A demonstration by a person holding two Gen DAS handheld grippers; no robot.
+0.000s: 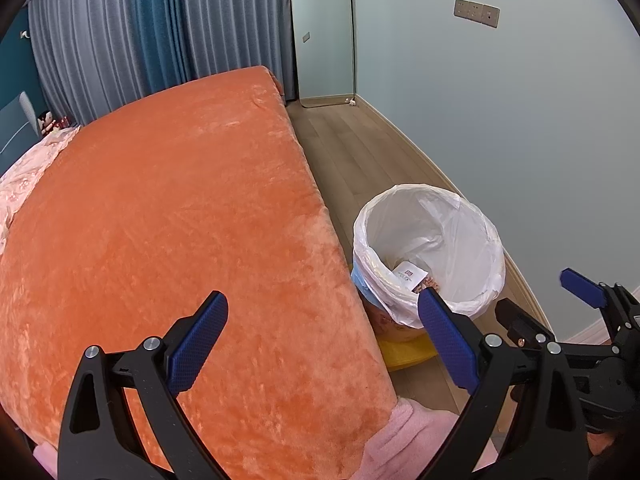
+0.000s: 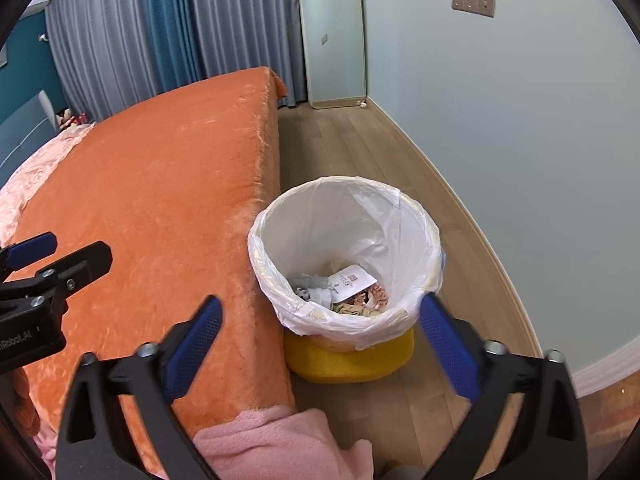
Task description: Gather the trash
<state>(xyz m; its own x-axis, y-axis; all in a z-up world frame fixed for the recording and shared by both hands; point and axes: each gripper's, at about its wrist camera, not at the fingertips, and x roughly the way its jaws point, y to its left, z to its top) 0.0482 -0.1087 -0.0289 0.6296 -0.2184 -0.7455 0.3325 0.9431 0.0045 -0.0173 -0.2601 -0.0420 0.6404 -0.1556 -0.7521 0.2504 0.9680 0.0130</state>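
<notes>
A yellow trash bin [image 2: 348, 360] lined with a white plastic bag [image 2: 360, 216] stands on the wood floor beside the bed; it also shows in the left wrist view [image 1: 440, 232]. Inside lie a white printed paper [image 2: 352, 282] and crumpled trash [image 2: 360, 304]. My right gripper [image 2: 320, 320] is open and empty, just above the bin's near rim. My left gripper [image 1: 324, 312] is open and empty, over the bed's edge to the left of the bin. The right gripper also shows at the right of the left wrist view [image 1: 536, 304].
An orange plush bedspread [image 1: 168, 240] covers the bed on the left. A pink fluffy blanket [image 2: 272, 444] lies at the bed's near corner. A pale blue wall [image 2: 520, 120] runs close on the right. Curtains [image 1: 140, 28] and a standing mirror [image 1: 324, 32] are at the far end.
</notes>
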